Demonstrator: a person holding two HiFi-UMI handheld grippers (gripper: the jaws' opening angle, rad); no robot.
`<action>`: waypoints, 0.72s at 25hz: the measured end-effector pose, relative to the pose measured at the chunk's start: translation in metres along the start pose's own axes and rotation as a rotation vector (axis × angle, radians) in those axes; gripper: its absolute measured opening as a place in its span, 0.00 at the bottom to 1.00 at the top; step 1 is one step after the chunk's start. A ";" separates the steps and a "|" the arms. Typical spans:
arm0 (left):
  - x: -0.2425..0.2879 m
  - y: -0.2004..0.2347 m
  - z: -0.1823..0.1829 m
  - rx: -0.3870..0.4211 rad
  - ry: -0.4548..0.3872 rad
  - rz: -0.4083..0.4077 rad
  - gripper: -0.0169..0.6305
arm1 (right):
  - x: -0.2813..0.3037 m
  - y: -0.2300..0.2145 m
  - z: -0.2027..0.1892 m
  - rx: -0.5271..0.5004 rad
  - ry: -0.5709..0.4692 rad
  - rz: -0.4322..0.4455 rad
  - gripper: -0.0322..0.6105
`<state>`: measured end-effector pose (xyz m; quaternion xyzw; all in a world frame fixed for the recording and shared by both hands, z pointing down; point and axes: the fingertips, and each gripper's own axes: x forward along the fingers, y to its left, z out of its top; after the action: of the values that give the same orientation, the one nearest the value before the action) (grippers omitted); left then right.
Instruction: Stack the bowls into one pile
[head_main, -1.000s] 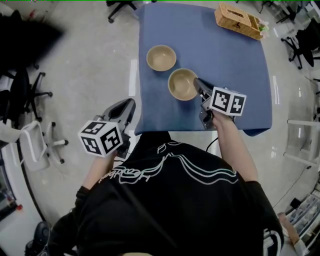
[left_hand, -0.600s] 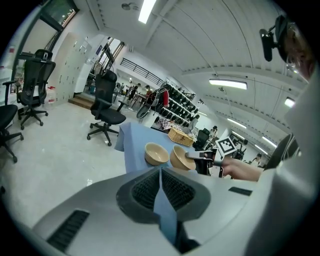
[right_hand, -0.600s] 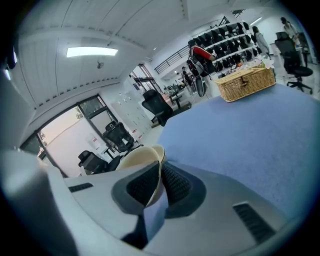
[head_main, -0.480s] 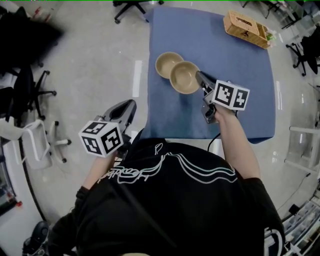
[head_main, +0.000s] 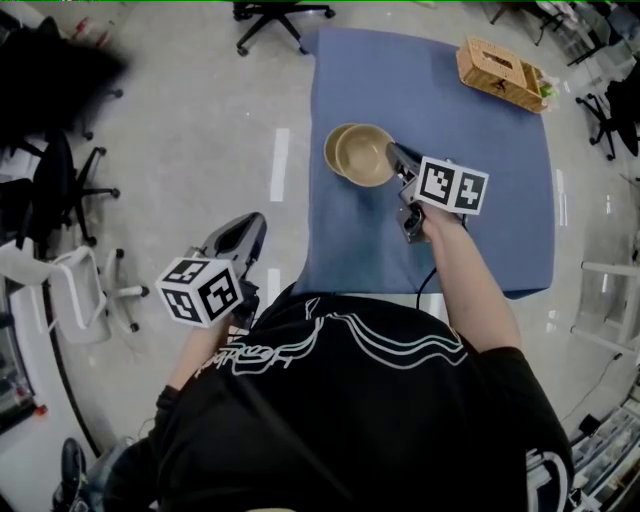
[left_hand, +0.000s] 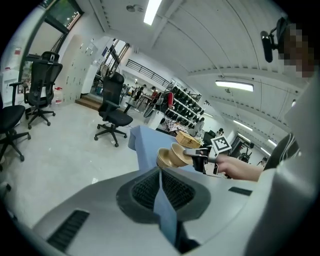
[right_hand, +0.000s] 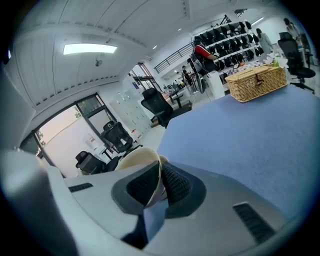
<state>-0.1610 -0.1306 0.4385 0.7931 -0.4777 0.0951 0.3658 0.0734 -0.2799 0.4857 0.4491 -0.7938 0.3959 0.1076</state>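
Now: the blue-clothed tabletop (head_main: 470, 200) fills the upper centre of the head view. A wicker basket (head_main: 498, 68) sits at its far right corner, well apart from the bowls. Near the tabletop's left edge, the tan upper bowl (head_main: 365, 154) covers most of the lower bowl (head_main: 331, 150). The upper one looks tilted and possibly not seated; contact cannot be made out. The right tongs (head_main: 393, 153) are clamped on the upper bowl's rim, its wall between the pads. The left tongs (head_main: 252, 224) hang over the floor (head_main: 200, 150), left of the tabletop, tips together, nothing between them.
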 end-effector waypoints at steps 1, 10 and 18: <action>-0.002 0.004 0.002 -0.004 0.000 0.003 0.08 | 0.005 0.001 0.001 -0.002 0.002 -0.004 0.12; -0.009 0.029 0.002 -0.035 0.012 0.030 0.08 | 0.037 0.001 0.001 -0.036 0.035 -0.053 0.12; -0.013 0.037 -0.003 -0.041 0.016 0.028 0.08 | 0.046 -0.003 -0.005 -0.072 0.037 -0.097 0.12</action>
<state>-0.1972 -0.1297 0.4525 0.7779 -0.4876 0.0964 0.3844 0.0485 -0.3060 0.5147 0.4755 -0.7828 0.3694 0.1574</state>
